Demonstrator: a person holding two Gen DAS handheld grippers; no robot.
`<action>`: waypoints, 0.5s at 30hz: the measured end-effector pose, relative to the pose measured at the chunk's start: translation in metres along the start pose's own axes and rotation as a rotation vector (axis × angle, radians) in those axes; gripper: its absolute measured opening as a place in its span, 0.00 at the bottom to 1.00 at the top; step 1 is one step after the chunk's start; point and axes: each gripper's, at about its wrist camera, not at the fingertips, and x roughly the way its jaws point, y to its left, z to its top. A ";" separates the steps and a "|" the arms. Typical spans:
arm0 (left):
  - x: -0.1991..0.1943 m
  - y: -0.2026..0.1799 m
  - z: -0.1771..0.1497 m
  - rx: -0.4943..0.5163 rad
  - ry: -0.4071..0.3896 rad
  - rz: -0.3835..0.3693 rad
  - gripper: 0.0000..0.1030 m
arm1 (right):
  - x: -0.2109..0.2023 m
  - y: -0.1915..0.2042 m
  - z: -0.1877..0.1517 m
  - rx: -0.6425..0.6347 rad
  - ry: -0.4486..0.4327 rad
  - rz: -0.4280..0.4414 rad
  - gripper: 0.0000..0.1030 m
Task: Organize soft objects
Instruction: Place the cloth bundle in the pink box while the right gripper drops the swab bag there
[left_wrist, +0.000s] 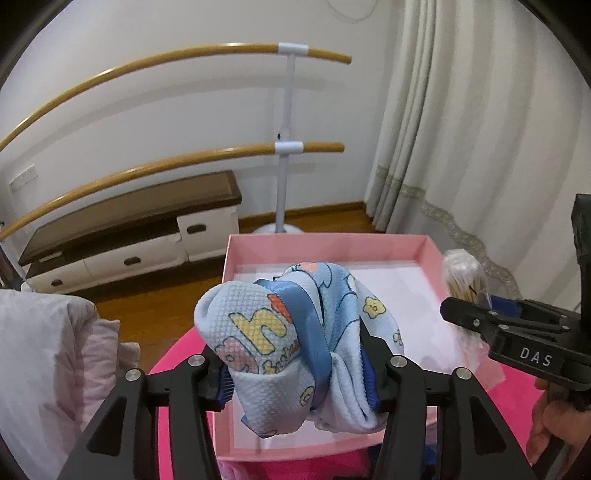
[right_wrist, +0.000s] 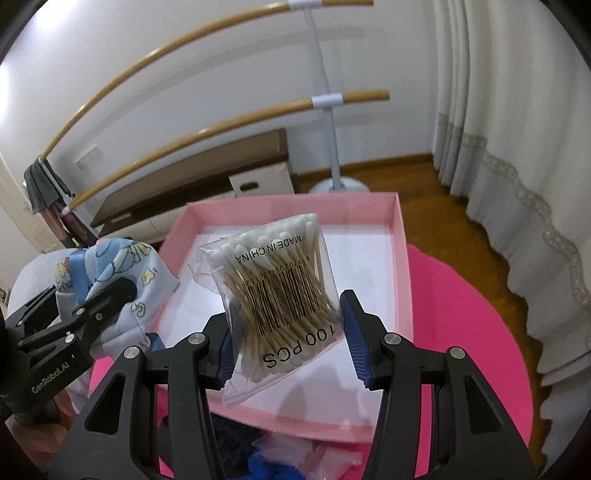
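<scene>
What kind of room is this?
Probably a room at home, maybe a bedroom: there are long curtains, a low cabinet with drawers, a wood floor, and what looks like bedding nearby.

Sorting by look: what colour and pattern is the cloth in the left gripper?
Light blue cloth with cartoon prints and letters, best seen in the left wrist view.

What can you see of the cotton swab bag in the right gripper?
The cotton swab bag is a clear plastic pouch of wooden-stick swabs with white tips, printed "MADE IN CHINA", a barcode and "100 PCS", the text upside down in the right wrist view. It is tilted, held above the open pink box, clamped between the blue pads of the right gripper. Its lower corner hangs loose and crumpled. From the left wrist view only a part shows beyond the box's right wall.
</scene>
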 end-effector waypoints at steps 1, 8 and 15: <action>0.008 -0.003 0.006 -0.002 0.012 0.005 0.51 | 0.005 -0.003 0.000 0.009 0.009 0.002 0.48; 0.029 -0.020 0.024 0.007 0.044 0.039 0.69 | 0.016 -0.013 -0.001 0.042 0.026 0.017 0.90; 0.013 -0.027 0.019 -0.007 -0.013 0.071 1.00 | -0.005 -0.013 -0.006 0.065 -0.029 0.018 1.00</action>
